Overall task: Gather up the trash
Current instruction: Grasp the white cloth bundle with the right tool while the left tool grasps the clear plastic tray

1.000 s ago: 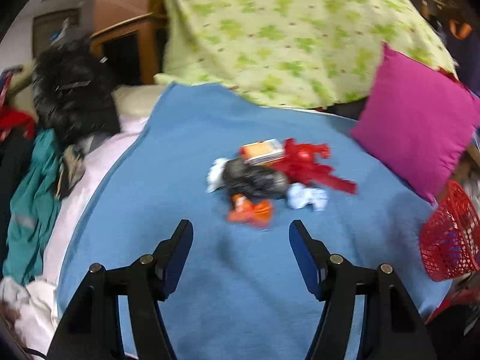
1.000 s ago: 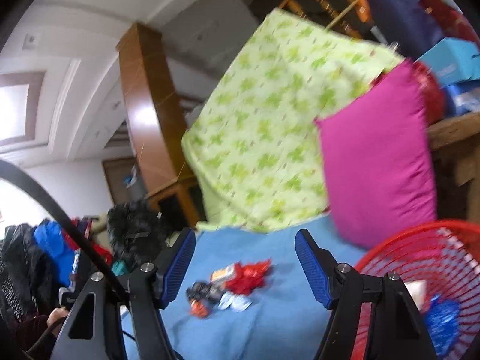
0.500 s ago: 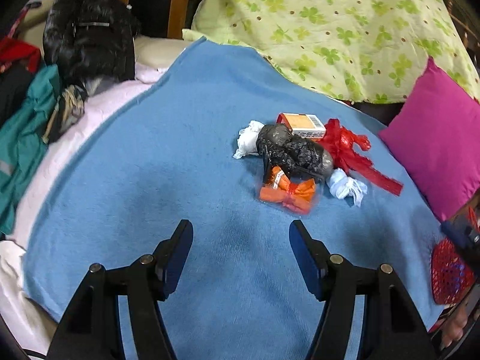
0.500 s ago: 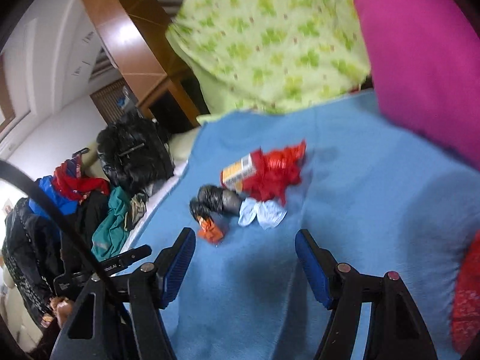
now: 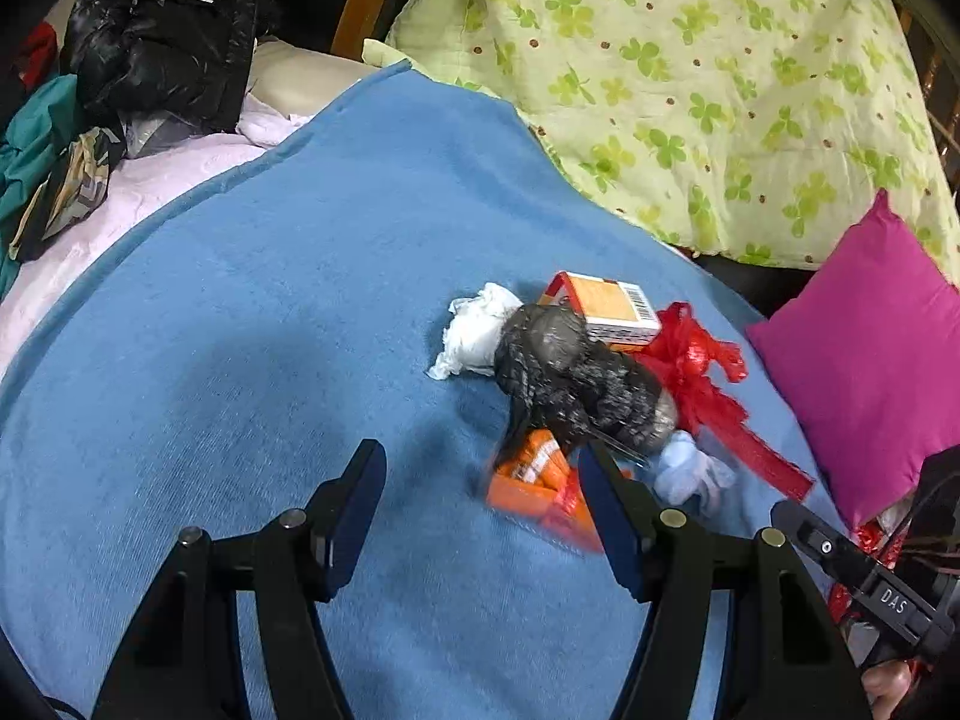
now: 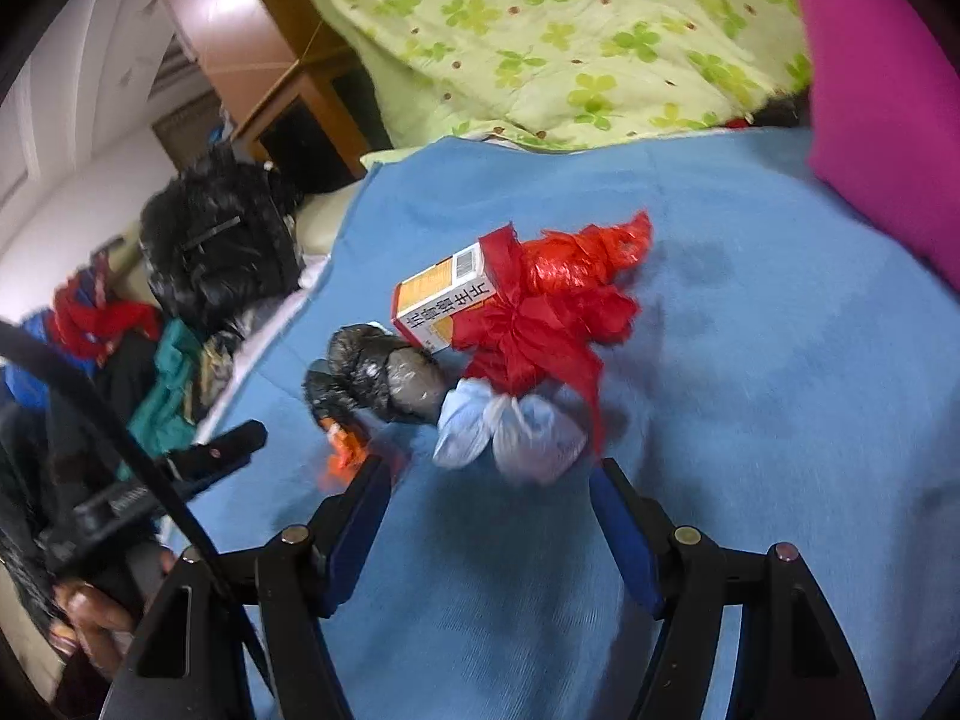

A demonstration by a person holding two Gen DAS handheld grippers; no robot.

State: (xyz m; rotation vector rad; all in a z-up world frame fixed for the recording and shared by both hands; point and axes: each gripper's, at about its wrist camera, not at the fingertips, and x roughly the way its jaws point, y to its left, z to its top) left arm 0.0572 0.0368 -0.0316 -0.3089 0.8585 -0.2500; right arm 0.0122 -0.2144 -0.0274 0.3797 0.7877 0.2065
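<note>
A small trash pile lies on the blue blanket [image 5: 270, 330]. It holds an orange wrapper [image 5: 531, 477], a black plastic bundle [image 5: 576, 378], a white tissue [image 5: 480, 330], an orange-and-white box [image 5: 612, 306], a red plastic bag [image 5: 702, 372] and a pale blue wad [image 5: 690, 474]. My left gripper [image 5: 480, 468] is open just short of the orange wrapper, whose edge its right finger hides. My right gripper [image 6: 492, 480] is open too, empty, with the pale blue wad [image 6: 510, 426] just ahead of its fingertips. Behind the wad sit the red bag [image 6: 558, 306], the box [image 6: 444, 300] and the black bundle [image 6: 384, 378].
A magenta pillow [image 5: 870, 348] lies right of the pile and a green clover quilt [image 5: 690, 90] rises behind it. A black jacket [image 5: 162, 30] and heaped clothes [image 5: 36, 138] sit at the far left. A hand [image 6: 90, 612] shows at the lower left of the right wrist view.
Both grippers have come down and closer to the pile. The right wrist view has swung down from the wall and the red basket onto the trash. The basket has left view.
</note>
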